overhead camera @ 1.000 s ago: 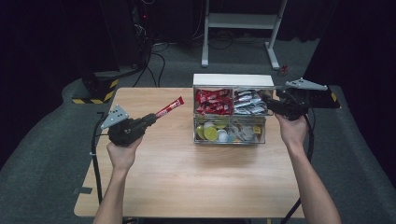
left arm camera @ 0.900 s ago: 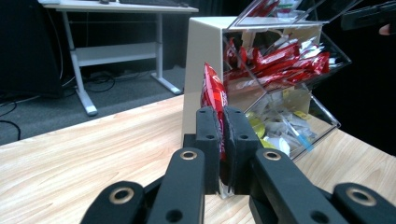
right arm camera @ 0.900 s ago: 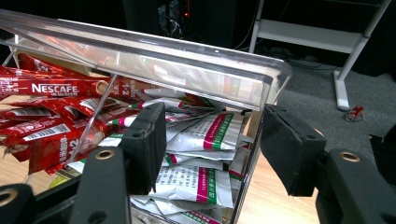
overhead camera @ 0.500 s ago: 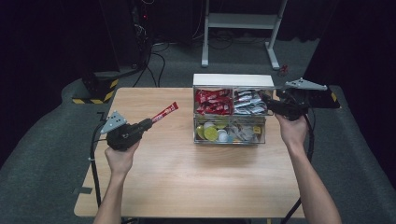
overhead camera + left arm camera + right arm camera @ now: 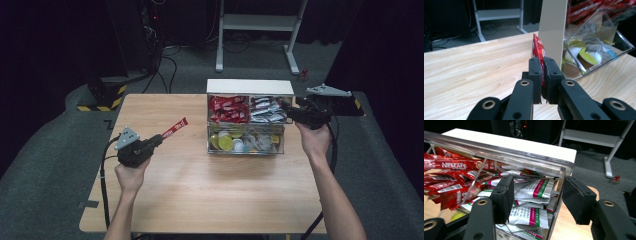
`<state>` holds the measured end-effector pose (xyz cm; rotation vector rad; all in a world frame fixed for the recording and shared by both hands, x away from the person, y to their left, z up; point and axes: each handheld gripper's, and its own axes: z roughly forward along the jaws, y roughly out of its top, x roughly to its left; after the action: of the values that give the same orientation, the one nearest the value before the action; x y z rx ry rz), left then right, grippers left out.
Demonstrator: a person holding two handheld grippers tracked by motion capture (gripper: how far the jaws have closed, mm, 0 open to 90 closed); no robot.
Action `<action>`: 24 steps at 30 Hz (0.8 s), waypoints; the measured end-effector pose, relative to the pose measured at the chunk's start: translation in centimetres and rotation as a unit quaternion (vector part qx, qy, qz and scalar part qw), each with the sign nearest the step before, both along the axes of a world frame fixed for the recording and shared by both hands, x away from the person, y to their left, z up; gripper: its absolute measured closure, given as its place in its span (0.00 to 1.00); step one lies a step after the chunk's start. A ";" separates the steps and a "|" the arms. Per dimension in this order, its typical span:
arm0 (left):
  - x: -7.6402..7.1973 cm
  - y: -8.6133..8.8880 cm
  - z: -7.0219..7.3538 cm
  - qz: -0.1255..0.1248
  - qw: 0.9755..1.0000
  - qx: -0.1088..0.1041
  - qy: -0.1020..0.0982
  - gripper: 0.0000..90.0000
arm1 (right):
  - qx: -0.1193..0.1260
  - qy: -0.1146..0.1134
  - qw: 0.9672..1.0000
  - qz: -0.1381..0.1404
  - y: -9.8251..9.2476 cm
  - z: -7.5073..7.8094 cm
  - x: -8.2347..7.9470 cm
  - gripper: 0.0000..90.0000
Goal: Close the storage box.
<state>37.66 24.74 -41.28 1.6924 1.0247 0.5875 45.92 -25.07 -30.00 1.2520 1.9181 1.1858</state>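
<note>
Red sachet pinched between the pressed-together jaws of the left gripper, held above the left half of the wooden worktop, tip pointing toward the clear organizer box near the far edge. Left gripper view: sachet stands on edge between the pads, box just beyond. Right gripper at the box's right side, upper-right drawer; its jaws have just been closing, one inside the drawer over the silver packets, the other outside, the drawer's clear side wall between them, pads not visibly pressing it. Red sticks fill the upper-left drawer, round pods lower left.
</note>
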 end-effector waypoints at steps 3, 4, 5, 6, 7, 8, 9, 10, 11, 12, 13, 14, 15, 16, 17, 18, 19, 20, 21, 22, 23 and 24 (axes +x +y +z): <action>0.1 -0.2 -0.6 0.000 1.000 0.008 0.006 0.95 | 0.006 -0.001 1.000 0.003 -0.2 -0.1 0.0 0.49; 0.0 -0.3 -0.7 0.001 1.000 0.009 0.007 0.95 | 0.007 -0.001 1.000 0.004 -0.2 -0.1 0.0 0.49; 0.0 -0.3 -0.8 0.001 1.000 0.012 0.006 0.95 | 0.007 -0.001 1.000 0.004 -0.2 -0.1 0.0 0.49; 0.0 -0.4 -1.0 0.001 1.000 0.013 0.007 0.95 | 0.006 -0.001 1.000 0.003 -0.2 -0.1 0.0 0.49; 0.1 -0.5 -1.2 0.003 1.000 0.015 0.009 0.95 | 0.006 -0.001 1.000 0.003 -0.2 -0.1 0.0 0.49; 0.1 -0.6 -1.3 0.004 1.000 0.017 0.011 0.95 | 0.006 -0.001 1.000 0.003 -0.2 -0.1 0.0 0.49; 0.1 -0.6 -1.6 0.003 1.000 0.017 0.014 0.95 | 0.006 -0.001 1.000 0.003 -0.2 -0.1 0.0 0.49; 0.2 -0.7 -1.8 0.002 1.000 0.016 0.015 0.95 | 0.006 -0.001 1.000 0.003 -0.2 -0.1 0.0 0.49; 0.2 -0.7 -2.0 0.003 1.000 0.016 0.017 0.95 | 0.006 -0.001 1.000 0.003 -0.2 -0.1 0.0 0.49; 0.2 -0.8 -2.2 0.004 1.000 0.017 0.017 0.95 | 0.006 -0.001 1.000 0.003 -0.2 -0.1 0.0 0.49; 0.2 -0.8 -2.4 0.004 1.000 0.018 0.019 0.95 | 0.006 -0.001 1.000 0.003 -0.2 -0.1 0.0 0.49; 0.3 -0.8 -2.6 0.005 1.000 0.017 0.021 0.95 | 0.006 0.000 1.000 0.003 -0.2 -0.1 0.0 0.49; 0.3 -0.9 -2.9 0.006 1.000 0.021 0.022 0.95 | 0.006 0.000 1.000 0.003 -0.2 -0.1 0.0 0.49; 0.3 -0.9 -3.1 0.007 0.999 0.020 0.026 0.95 | 0.006 0.000 1.000 0.003 -0.2 -0.1 0.0 0.49; 0.4 -1.0 -3.3 0.007 0.999 0.020 0.027 0.95 | 0.005 0.000 1.000 0.003 -0.2 -0.1 0.0 0.49; 0.4 -1.0 -3.5 0.006 0.999 0.021 0.029 0.95 | 0.005 0.000 1.000 0.003 -0.2 -0.1 0.0 0.49; 0.4 -1.1 -3.7 0.007 0.999 0.025 0.032 0.95 | 0.005 0.000 1.000 0.003 -0.2 -0.1 0.0 0.49; 0.5 -1.2 -3.9 0.009 0.999 0.027 0.033 0.95 | 0.005 0.000 1.000 0.003 -0.2 -0.1 0.0 0.49; 0.5 -1.3 -4.1 0.010 0.999 0.029 0.035 0.95 | 0.006 -0.001 1.000 0.003 -0.2 -0.1 0.0 0.49; 0.5 -1.3 -4.3 0.012 0.999 0.031 0.038 0.95 | 0.007 0.000 1.000 0.004 -0.2 -0.1 0.1 0.49; 0.6 -1.4 -4.5 0.013 0.999 0.033 0.040 0.95 | 0.007 0.000 1.000 0.004 -0.2 -0.1 0.1 0.49; 0.6 -1.4 -4.8 0.013 0.998 0.033 0.043 0.95 | 0.007 0.001 1.000 0.004 -0.2 -0.1 0.1 0.49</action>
<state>38.27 23.34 -46.07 1.7774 1.1004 0.5755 45.99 -25.27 -30.11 1.2536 1.9206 1.2061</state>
